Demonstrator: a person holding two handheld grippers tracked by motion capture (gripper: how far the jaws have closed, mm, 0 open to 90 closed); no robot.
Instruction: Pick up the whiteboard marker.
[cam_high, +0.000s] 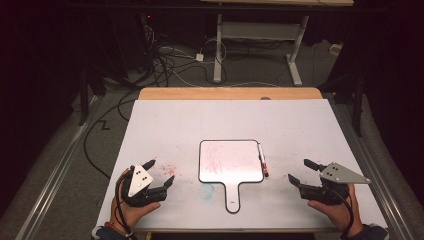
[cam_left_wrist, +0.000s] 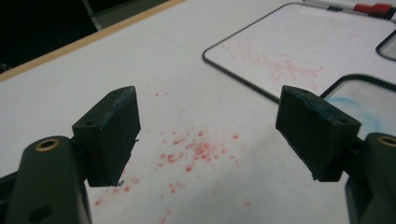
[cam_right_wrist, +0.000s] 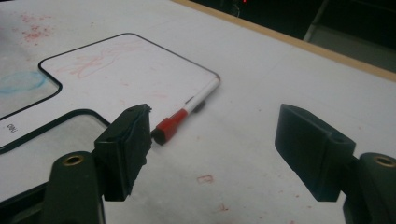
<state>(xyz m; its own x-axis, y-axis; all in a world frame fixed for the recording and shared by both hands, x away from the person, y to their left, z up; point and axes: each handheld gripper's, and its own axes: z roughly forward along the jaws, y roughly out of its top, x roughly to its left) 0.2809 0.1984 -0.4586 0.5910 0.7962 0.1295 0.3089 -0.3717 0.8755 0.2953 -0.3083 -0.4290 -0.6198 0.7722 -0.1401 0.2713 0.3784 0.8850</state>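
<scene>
Paddle-shaped whiteboard (cam_high: 230, 162) — faint red scribbles, red-capped marker (cam_high: 262, 160) alongside; both grippers' jaws released, empty.

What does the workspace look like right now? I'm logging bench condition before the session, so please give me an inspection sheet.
Surface: white table top, red specks near the left gripper, a blue smudge by the board's handle.
Job's things: handled whiteboard with faint red scribble; red-capped marker lying along its right edge.
Clutter: nothing seen.
Grippers: left gripper and right gripper both open, holding nothing, on either side of the board.
Cables: loose cables on the floor beyond the table.
Surroundings: dark room, white desk frame behind.
</scene>
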